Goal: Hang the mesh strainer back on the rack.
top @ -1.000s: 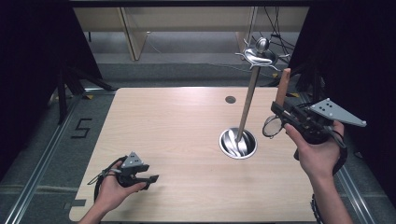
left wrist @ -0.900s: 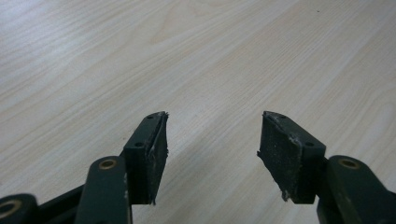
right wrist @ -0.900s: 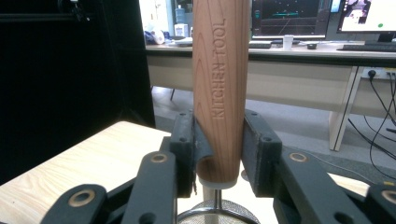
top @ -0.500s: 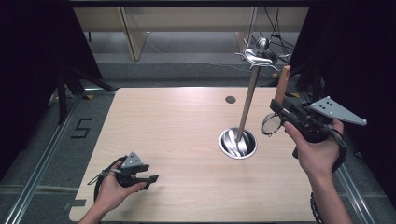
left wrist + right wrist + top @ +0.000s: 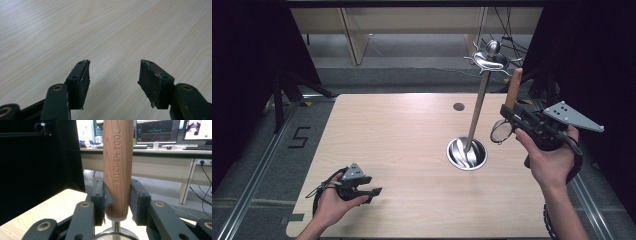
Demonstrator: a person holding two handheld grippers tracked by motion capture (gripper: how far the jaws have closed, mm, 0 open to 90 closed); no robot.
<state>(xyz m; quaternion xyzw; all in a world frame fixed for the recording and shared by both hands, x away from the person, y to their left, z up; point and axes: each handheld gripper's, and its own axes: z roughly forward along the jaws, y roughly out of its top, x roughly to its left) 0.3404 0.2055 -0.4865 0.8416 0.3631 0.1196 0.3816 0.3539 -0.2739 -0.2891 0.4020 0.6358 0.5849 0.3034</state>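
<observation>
Clamped on the strainer's wooden handle [image 5: 117, 167], the right gripper [image 5: 117, 202] should probably lift it toward the rack's hooks [image 5: 490, 59] slowly, while the left gripper [image 5: 113, 80] rests open on the table [image 5: 402, 135].

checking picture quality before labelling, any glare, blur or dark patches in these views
High view: black surroundings either side, table evenly lit, glare on the metal stand. Left gripper view: sharp pads, wood grain beyond softens. Right gripper view: wooden handle crisp with readable lettering, black area at left, bright monitors behind.
</observation>
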